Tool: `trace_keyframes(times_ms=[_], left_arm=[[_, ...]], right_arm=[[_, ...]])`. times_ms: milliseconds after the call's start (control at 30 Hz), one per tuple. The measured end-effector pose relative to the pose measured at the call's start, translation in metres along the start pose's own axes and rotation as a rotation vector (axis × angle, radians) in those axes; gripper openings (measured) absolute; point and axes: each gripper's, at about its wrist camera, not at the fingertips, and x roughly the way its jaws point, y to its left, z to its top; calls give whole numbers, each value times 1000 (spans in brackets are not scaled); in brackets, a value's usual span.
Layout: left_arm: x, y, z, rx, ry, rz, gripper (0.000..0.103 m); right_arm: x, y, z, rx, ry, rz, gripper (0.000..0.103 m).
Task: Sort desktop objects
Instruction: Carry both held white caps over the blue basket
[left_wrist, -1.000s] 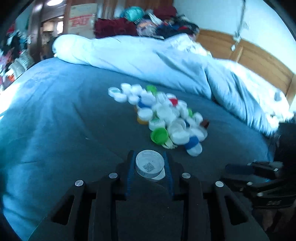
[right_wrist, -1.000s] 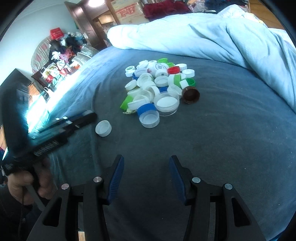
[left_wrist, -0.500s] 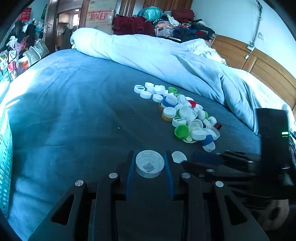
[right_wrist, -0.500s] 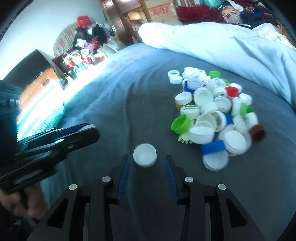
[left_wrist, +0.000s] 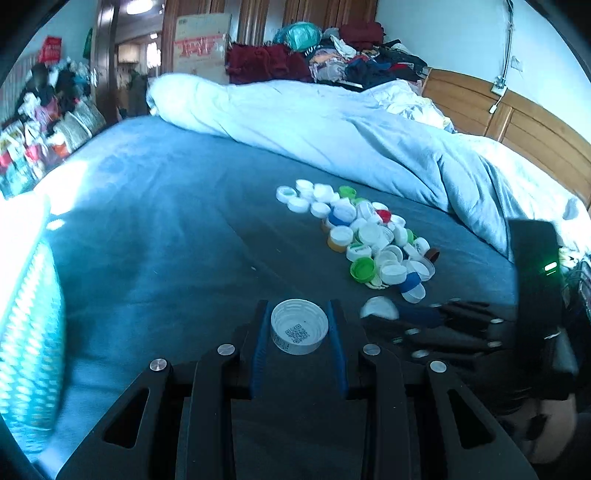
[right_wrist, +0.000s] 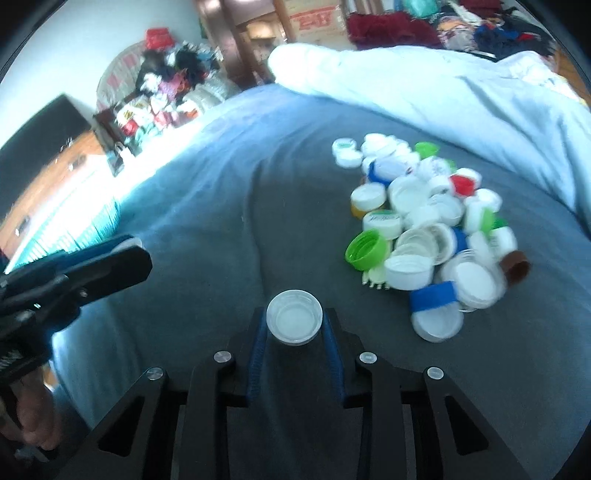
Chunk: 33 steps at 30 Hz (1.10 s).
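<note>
A pile of bottle caps (left_wrist: 365, 236), mostly white with some green, blue and red, lies on the dark blue bed sheet (left_wrist: 166, 236); it also shows in the right wrist view (right_wrist: 424, 221). My left gripper (left_wrist: 299, 328) is shut on a white cap with a QR code (left_wrist: 299, 326), held above the sheet. My right gripper (right_wrist: 294, 325) is shut on another white cap (right_wrist: 294, 322), just left of the pile. That cap and the right gripper show in the left wrist view (left_wrist: 380, 308). The left gripper shows at the left of the right wrist view (right_wrist: 74, 273).
A crumpled light blue duvet (left_wrist: 332, 136) lies behind the pile. A teal basket (left_wrist: 29, 332) stands at the left bed edge. A wooden headboard (left_wrist: 517, 125) is at the right. Clutter and clothes fill the room behind.
My right gripper moved in around the loose white cap and shut on it. My left gripper kept its cap and drew back a little from the pile.
</note>
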Motion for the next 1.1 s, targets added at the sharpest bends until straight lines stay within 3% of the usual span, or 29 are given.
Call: trace_keyframes(times_ms=[267, 467, 833, 1100], left_arm=[[-59, 4, 13, -2, -36, 98, 26], [-88, 27, 20, -49, -41, 156, 26], [-109, 88, 29, -157, -12, 263, 26], [-117, 146, 23, -242, 25, 377, 26]], right_arm=[[-81, 43, 20, -40, -106, -8, 33], [-101, 75, 40, -79, -134, 3, 33], [-100, 148, 76, -158, -136, 42, 33], [-78, 223, 100, -249, -105, 123, 33]])
